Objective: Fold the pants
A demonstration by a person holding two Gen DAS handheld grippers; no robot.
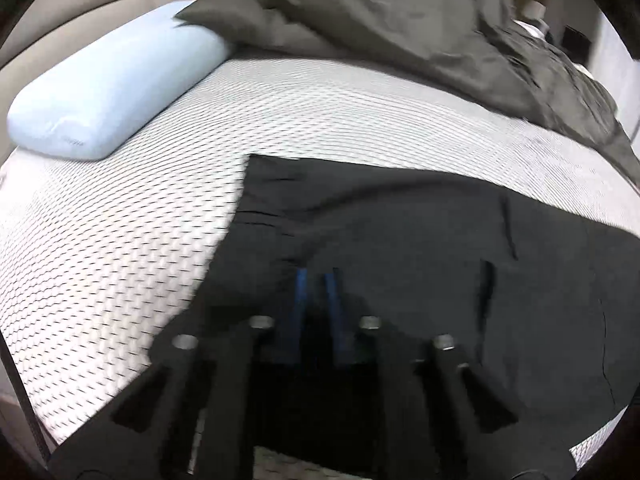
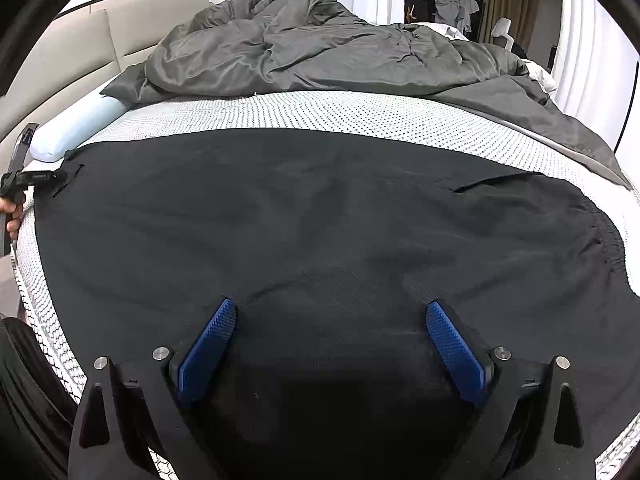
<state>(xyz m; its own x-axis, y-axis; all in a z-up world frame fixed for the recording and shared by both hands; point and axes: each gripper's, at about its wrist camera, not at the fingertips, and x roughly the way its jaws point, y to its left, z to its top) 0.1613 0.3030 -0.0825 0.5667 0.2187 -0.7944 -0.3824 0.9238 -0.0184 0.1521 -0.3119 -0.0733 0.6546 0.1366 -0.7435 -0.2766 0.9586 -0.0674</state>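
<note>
My left jaws (image 1: 316, 280) are clamped on the black pants' (image 2: 320, 220) nine o'clock end on the bed (image 2: 360, 114), my right jaws (image 2: 330, 316) gape apart over the six o'clock edge; cloth may slip or bunch if dragged unevenly.

place: home bedroom | signs: bed (image 2: 360, 116), pillow (image 1: 116, 88), rumpled duvet (image 2: 320, 52), curtains (image 2: 592, 60)

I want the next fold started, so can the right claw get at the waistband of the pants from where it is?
Probably yes: the right claw is open over the pants, and nothing lies between it and the gathered waistband off to its right.
</note>
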